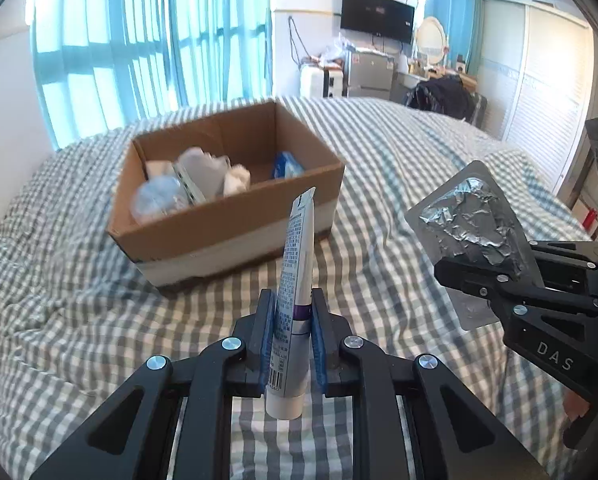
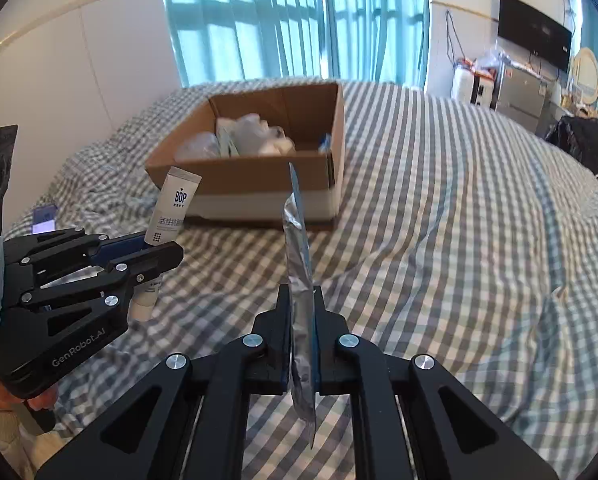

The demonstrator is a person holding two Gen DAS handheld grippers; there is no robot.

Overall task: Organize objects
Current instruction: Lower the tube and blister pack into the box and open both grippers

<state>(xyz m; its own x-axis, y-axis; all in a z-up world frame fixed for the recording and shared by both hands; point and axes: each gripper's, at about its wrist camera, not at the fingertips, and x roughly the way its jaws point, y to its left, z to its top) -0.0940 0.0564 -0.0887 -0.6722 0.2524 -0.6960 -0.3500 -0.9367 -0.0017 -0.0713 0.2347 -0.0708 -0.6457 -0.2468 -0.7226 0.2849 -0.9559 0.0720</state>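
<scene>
My left gripper (image 1: 293, 312) is shut on a white toothpaste tube (image 1: 297, 264), held upright above the bed, cap end down; it also shows in the right wrist view (image 2: 171, 216). My right gripper (image 2: 301, 300) is shut on a silver foil blister pack (image 2: 299, 264), held edge-on; the left wrist view shows its crumpled foil face (image 1: 475, 220). An open cardboard box (image 1: 235, 224) sits on the bed beyond both grippers, holding white crumpled wrappers, a clear plastic item and a blue packet (image 1: 287, 164). The box also shows in the right wrist view (image 2: 259, 184).
The bed has a grey-and-white checked cover (image 2: 439, 220). A small purple item (image 2: 45, 216) lies on the bed at the left. Turquoise curtains (image 1: 139, 40) hang behind. A TV (image 1: 377, 14), a fridge and a cluttered desk stand at the far wall.
</scene>
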